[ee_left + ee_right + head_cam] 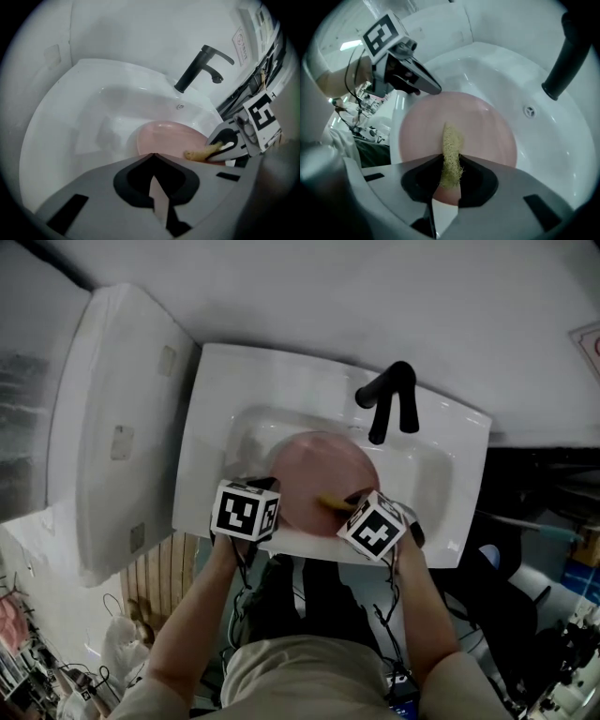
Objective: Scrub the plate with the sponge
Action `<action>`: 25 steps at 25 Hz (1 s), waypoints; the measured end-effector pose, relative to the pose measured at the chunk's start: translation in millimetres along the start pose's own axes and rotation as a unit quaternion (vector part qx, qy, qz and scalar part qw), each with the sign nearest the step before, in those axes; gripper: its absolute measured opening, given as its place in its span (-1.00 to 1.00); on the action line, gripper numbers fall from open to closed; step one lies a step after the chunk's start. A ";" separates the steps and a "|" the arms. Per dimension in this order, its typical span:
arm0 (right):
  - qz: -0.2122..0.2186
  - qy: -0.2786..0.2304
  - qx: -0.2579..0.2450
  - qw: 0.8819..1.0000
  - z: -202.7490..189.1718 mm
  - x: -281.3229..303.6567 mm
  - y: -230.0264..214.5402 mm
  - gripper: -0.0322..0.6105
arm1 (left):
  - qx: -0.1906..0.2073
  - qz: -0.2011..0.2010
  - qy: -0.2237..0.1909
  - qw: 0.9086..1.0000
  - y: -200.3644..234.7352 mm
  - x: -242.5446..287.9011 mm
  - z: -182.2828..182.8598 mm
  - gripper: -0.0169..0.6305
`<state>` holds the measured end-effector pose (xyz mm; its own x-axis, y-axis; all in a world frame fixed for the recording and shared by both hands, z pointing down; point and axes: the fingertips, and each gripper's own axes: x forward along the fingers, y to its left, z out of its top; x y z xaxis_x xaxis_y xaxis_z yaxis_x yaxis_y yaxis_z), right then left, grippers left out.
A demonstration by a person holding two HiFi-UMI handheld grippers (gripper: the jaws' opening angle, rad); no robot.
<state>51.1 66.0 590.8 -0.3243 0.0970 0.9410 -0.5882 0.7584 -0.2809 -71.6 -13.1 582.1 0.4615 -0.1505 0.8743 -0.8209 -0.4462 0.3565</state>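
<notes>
Yellow sponge [451, 140] in jaws of right hand-held gripper [451, 161], over pink plate [487, 136]

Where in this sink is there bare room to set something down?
Bare basin floor lies left of the pink plate and right of it, below the black faucet. The sink deck left of the basin is bare too. The near rim is crowded: left hand-held gripper, right hand-held gripper and sponge.
</notes>
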 end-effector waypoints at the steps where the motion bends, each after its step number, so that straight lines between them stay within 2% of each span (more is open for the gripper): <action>1: 0.021 -0.013 -0.001 1.000 4.1 -0.3 10.2 -0.65 | -0.001 0.001 -0.002 1.000 -0.2 -1.2 -0.3 -0.93; 4: 0.062 -0.060 -0.003 0.996 22.9 -2.7 31.7 -0.65 | -0.008 -0.001 -0.009 1.000 -2.7 -6.0 -2.6 -0.93; 7: 0.066 -0.136 0.015 0.988 51.6 -18.0 37.4 -0.64 | -0.015 0.004 -0.020 1.000 -2.9 -15.3 -4.7 -0.93; 12: 0.015 -0.246 0.049 0.968 80.0 -69.4 29.9 -0.64 | -0.020 0.022 -0.050 0.998 -0.2 -49.7 -2.4 -0.93; 17: -0.033 -0.323 0.053 0.944 92.0 -135.5 30.2 -0.64 | -0.014 0.040 -0.100 0.994 -3.4 -100.8 16.4 -0.93; 25: -0.098 -0.433 0.050 0.895 103.2 -252.9 44.8 -0.64 | 0.030 0.059 -0.202 0.977 -38.0 -196.4 66.4 -0.93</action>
<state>30.3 9.0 320.8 -0.6344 -0.6000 0.4874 -0.7459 0.6406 -0.1824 -108.8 -25.1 375.0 0.4694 -0.5353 0.7022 -0.8613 -0.4528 0.2306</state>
